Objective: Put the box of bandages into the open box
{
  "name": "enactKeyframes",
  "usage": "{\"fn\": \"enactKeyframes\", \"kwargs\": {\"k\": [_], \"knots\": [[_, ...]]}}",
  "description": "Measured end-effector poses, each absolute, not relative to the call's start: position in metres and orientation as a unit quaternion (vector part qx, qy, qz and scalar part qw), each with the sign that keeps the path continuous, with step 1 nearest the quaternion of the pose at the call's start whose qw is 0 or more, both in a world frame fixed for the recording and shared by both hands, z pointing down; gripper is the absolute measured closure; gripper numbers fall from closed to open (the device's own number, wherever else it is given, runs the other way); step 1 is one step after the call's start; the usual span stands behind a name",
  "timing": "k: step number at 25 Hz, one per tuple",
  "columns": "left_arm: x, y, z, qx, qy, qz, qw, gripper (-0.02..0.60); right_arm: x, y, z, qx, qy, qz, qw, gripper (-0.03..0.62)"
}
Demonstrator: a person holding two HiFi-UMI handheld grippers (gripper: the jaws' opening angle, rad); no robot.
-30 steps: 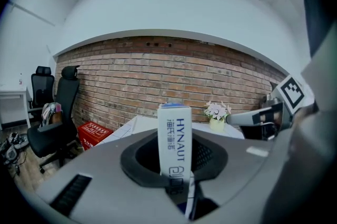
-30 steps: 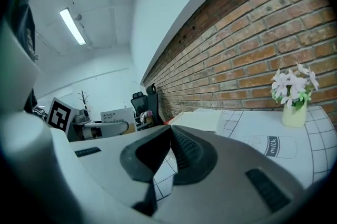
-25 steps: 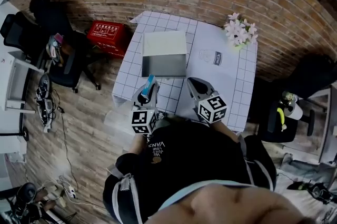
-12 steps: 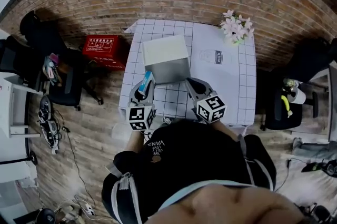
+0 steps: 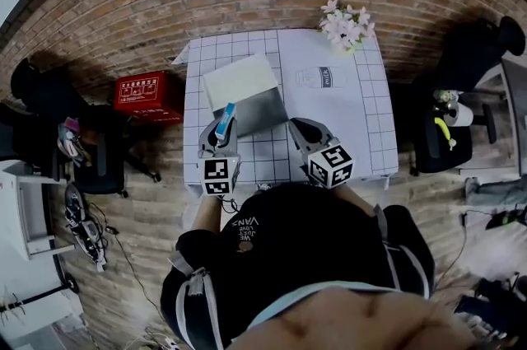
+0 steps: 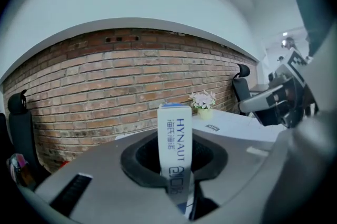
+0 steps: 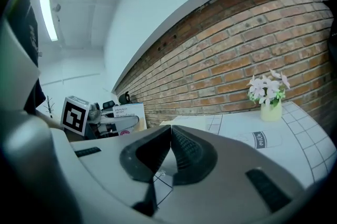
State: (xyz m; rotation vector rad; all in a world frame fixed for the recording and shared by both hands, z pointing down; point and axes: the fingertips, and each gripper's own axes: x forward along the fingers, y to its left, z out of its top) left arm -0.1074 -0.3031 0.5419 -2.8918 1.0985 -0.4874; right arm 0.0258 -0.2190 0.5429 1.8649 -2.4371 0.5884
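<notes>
A narrow white and blue bandage box stands upright in my left gripper, whose jaws are shut on its lower part. In the head view the left gripper holds the bandage box at the near left corner of the open box, a grey-lined carton with its white lid folded back. To the right, just off that box's near right corner, my right gripper hangs over the table. Its ribbed pads meet with nothing between them.
The table has a white gridded cloth with a milk label. A vase of pale flowers stands at its far right. A red crate and office chairs stand on the wooden floor around it. A brick wall is behind.
The left gripper has carried the bandage box forward, closer to the open box's near left corner, and rolled slightly. The head view has swung. The right gripper has hardly moved.
</notes>
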Motion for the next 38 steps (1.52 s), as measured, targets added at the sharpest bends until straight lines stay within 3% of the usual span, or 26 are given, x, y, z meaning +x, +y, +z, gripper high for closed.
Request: {"fn": "enactKeyframes", "kwargs": {"k": [38], "knots": [[-0.049, -0.327, 0.663, -0.878, 0.240, -0.404, 0.087, 0.500, 0.086, -0.176, 0.563, 0.671, -0.709, 0.215, 0.020, 0.591]]}}
